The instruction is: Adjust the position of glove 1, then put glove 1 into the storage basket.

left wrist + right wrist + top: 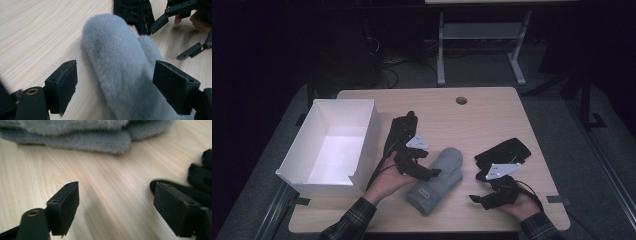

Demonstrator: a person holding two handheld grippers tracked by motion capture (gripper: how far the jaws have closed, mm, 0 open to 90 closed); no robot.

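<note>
You held both grippers — left gripper (434, 173), right gripper (475, 199) — released beside the soft, light grey fleece mitten (437, 177); its cuff likely suited pinching.

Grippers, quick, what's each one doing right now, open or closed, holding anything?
Left gripper: open, jaws either side of the grey mitten, pads not pressing it.
Right gripper: open, holding nothing, bare table between its jaws.
</note>
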